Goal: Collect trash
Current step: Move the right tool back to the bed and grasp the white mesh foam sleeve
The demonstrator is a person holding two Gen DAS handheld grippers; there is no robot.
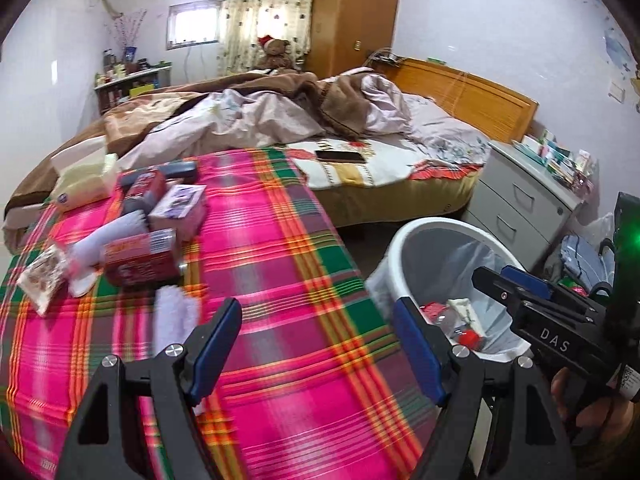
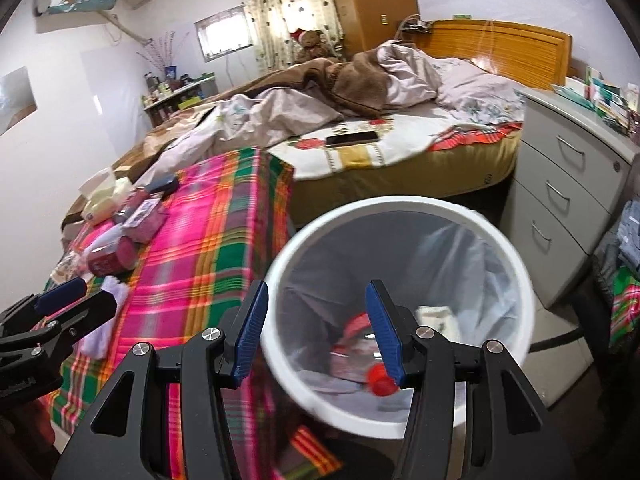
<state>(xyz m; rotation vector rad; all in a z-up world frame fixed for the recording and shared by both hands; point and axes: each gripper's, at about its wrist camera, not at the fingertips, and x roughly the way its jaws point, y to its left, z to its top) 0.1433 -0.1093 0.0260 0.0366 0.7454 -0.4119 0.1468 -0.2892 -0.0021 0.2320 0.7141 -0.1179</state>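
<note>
A white trash bin (image 2: pixel 516 264) with a plastic liner stands on the floor beside the plaid-covered table (image 1: pixel 280 320). Inside lie a clear bottle with a red cap (image 2: pixel 382 384) and a white wrapper (image 2: pixel 434 316). My right gripper (image 2: pixel 316 328) is open and empty, just above the bin's near rim; it also shows in the left wrist view (image 1: pixel 506 284). My left gripper (image 1: pixel 316 348) is open and empty above the table's right part. A crumpled white tissue (image 1: pixel 174 316) lies just left of it. A red can (image 1: pixel 140 258), a pink box (image 1: pixel 180 204) and a snack packet (image 1: pixel 42 276) lie farther left.
A tissue pack (image 1: pixel 82 182) sits at the table's far left. Behind is an unmade bed (image 1: pixel 280 120) with a phone (image 1: pixel 340 156) on it. A grey drawer unit (image 1: pixel 524 196) stands right of the bin, with bags (image 1: pixel 580 256) on the floor.
</note>
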